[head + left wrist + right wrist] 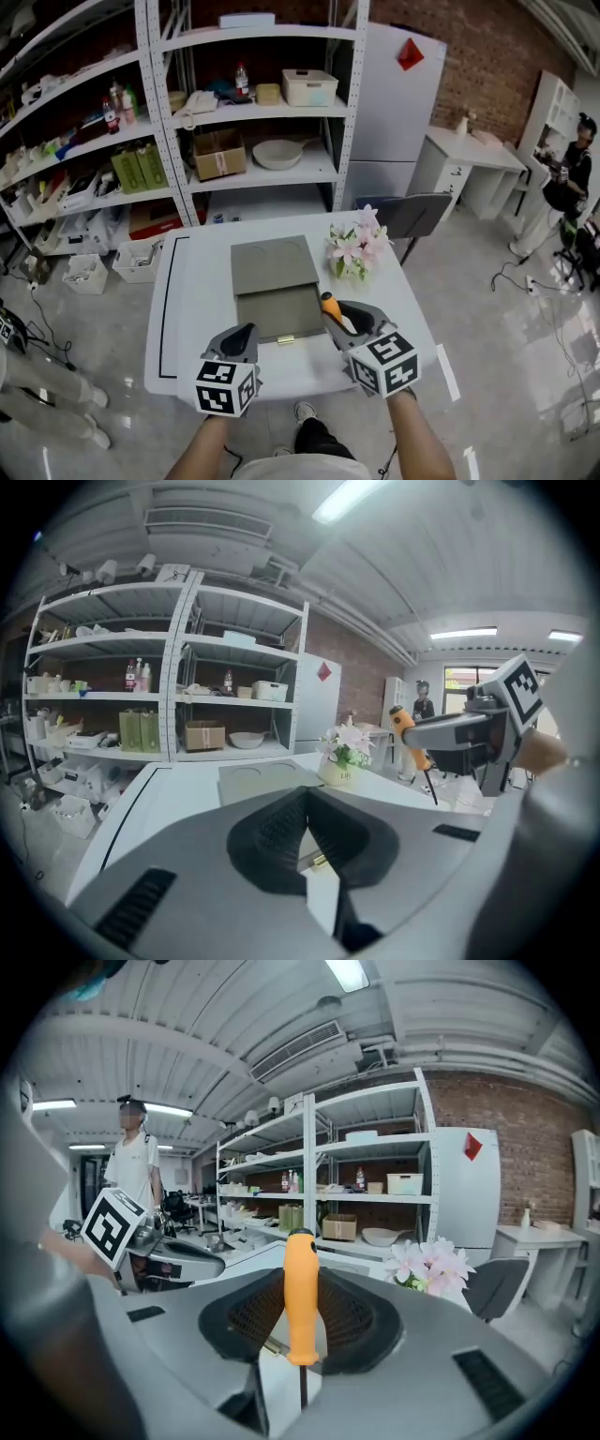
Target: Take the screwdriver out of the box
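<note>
An open grey box [278, 309] lies in the middle of the white table [197, 309], its lid folded back away from me. My right gripper [339, 317] is shut on the orange handle of the screwdriver [329, 304], lifted above the box's right edge. In the right gripper view the screwdriver [300, 1297] stands upright between the pads [347, 1321], handle up and thin shaft down. My left gripper [244, 336] hovers over the box's front left corner. Its jaws [307, 799] meet at the tips with nothing in them. The left gripper view shows the right gripper [450, 731] carrying the screwdriver [409, 735].
A vase of pink flowers [357, 247] stands on the table just right of the box. Metal shelves [253, 122] with boxes and bowls stand behind the table, beside a white fridge [394, 103]. A grey chair [412, 214] is at the right. A person [132, 1171] stands behind me.
</note>
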### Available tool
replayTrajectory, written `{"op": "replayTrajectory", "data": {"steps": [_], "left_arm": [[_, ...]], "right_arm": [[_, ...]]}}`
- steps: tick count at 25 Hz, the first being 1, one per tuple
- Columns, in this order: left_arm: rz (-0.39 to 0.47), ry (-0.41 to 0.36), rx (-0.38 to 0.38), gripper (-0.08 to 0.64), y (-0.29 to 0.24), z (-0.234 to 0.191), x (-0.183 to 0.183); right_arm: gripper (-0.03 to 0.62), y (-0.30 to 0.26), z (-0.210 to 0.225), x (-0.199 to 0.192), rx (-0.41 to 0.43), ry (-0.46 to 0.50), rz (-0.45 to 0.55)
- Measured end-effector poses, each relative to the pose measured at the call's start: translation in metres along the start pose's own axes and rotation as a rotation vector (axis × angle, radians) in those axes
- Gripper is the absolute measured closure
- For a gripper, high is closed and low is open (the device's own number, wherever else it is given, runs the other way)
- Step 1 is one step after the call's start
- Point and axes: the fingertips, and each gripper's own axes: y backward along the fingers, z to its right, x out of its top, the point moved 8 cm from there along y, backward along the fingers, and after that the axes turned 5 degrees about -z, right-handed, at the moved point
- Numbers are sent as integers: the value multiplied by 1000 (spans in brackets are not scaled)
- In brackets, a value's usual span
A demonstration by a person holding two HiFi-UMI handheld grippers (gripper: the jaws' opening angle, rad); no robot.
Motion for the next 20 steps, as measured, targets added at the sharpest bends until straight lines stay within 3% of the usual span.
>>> {"op": "replayTrajectory", "data": {"steps": [8,20], "left_arm": [[7,-5,-19,554,13,8,-9],[20,-11,-31,554,26,10,-13]], "right_arm": [[477,35,-11,-28,-94,-92,43],[477,45,-27,-37,-109,-95,46]]}}
